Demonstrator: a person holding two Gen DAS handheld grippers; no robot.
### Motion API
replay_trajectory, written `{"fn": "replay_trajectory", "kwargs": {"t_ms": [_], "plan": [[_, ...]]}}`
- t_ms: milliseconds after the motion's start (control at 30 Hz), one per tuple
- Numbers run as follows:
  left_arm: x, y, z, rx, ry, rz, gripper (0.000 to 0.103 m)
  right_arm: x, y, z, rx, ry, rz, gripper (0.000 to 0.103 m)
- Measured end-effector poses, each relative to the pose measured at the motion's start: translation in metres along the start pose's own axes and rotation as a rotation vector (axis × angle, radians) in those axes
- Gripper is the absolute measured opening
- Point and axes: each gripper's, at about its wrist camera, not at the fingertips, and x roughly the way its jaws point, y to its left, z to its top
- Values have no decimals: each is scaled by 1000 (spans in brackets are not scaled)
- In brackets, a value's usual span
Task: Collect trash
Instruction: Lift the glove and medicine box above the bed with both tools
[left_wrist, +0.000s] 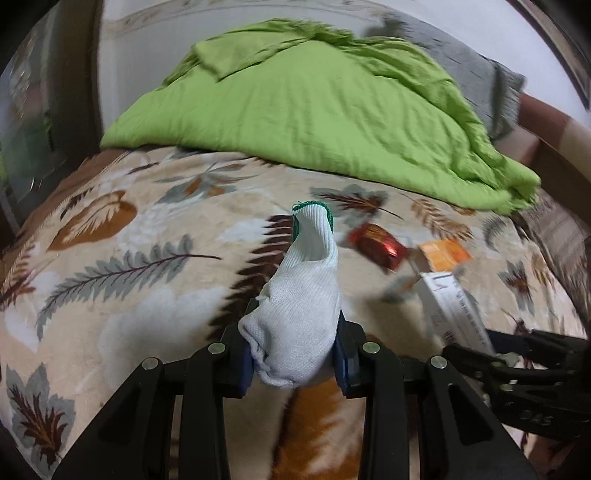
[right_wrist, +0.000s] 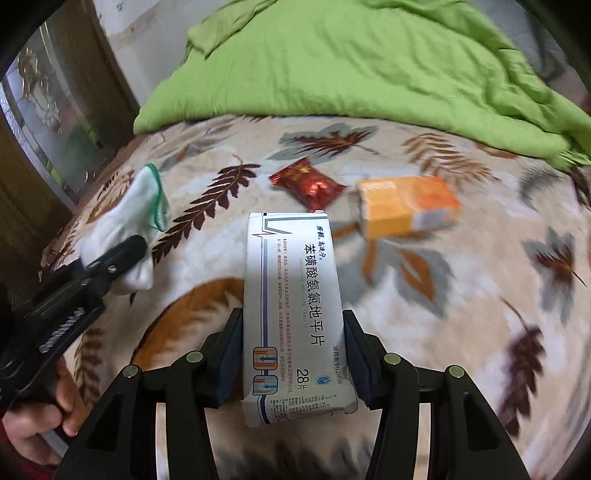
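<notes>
Two pieces of trash were already in my grip. The white tablet box sat between the jaws of my right gripper, its long axis running straight out along the fingers away from me, and the pads pressed on its two long sides near the end closest to me. The white sock with the green cuff was pinched in my left gripper, whose jaws were pressed together on the toe end, so the cuff pointed forward and away.

Ahead of both jaws, on the leaf-patterned blanket of the bed, lay what was still loose: a red foil wrapper just beyond the far end of the tablet box, and an orange box near it, forward and to the right of my right jaws. The orange box lay with its long axis crosswise to my fingers. Both pieces were nearer my right hand than my left, which sat off to the left.

I judged that neither could be taken until a gripper was emptied. Beyond them, the green quilt was heaped across the far side of the bed.
</notes>
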Motion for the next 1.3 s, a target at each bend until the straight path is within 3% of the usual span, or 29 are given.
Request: {"fn": "replay_trajectory", "kwargs": {"t_ms": [200,533,1300], "plan": [[-25,-24,-20,78,-9,-13,33,-46,-11,-33,46,-77,-27,56],[-49,-50,-48,184,-22,2,33,-68,-20,-58,104,-123,-42,56],[-49,-51,-50,192,-26,5,33,-73,-20,-64,111,-153,-67,56]]}}
